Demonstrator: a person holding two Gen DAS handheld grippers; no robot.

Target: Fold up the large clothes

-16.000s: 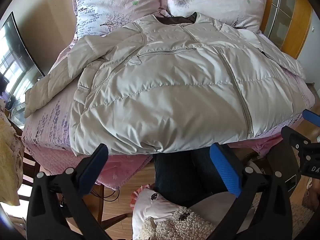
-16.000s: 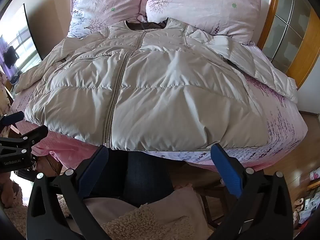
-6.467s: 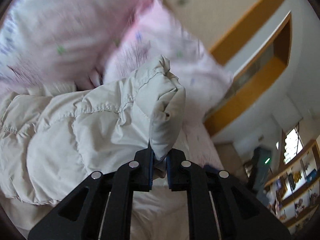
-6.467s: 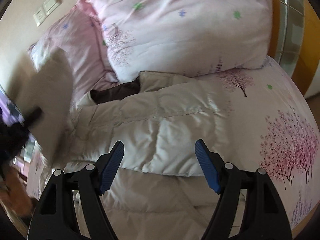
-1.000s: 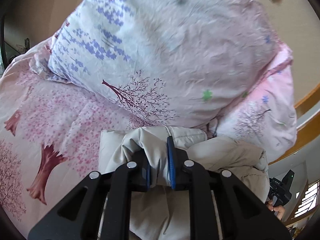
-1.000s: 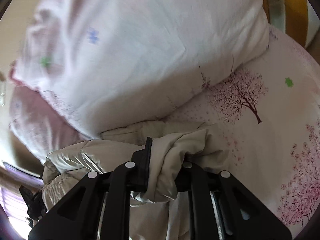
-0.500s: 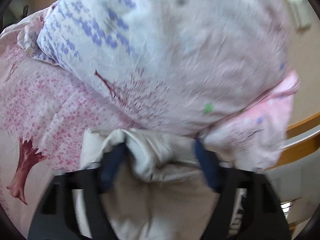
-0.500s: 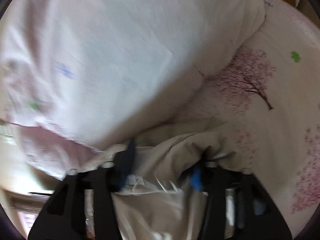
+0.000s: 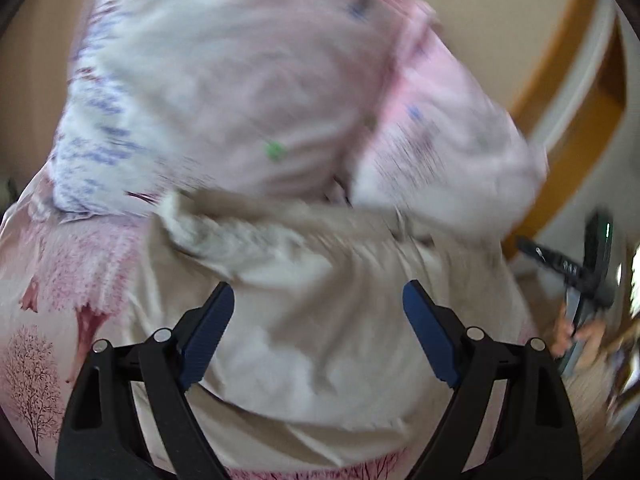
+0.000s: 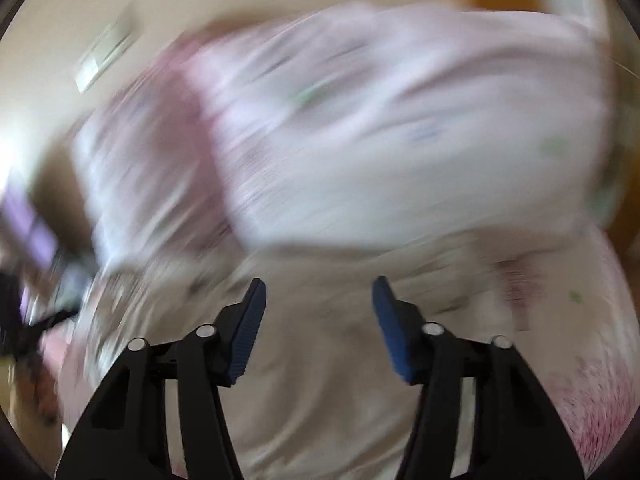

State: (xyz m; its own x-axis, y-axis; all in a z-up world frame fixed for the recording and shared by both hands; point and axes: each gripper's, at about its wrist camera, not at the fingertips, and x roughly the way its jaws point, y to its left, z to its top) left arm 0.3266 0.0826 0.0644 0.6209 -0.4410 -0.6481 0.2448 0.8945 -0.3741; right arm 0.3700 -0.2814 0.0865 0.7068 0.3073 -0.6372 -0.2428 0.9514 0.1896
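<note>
A beige puffer jacket [image 9: 312,320] lies folded on the pink bed, its far edge close to the pillows. My left gripper [image 9: 318,308] is open and empty just above the jacket. In the right wrist view the same jacket [image 10: 320,392] fills the lower half, blurred by motion. My right gripper [image 10: 318,300] is open and empty above it. The right gripper [image 9: 576,276] also shows at the right edge of the left wrist view.
Two floral pillows [image 9: 240,92] [image 10: 400,120] stand against the wall behind the jacket. The pink tree-print bedsheet [image 9: 36,344] spreads to the left and shows at the right [image 10: 592,392]. A wooden frame [image 9: 576,92] stands at the far right.
Both grippers have let go of the jacket's folded edge and opened wide. Both have pulled back from the pillows, with strong motion blur.
</note>
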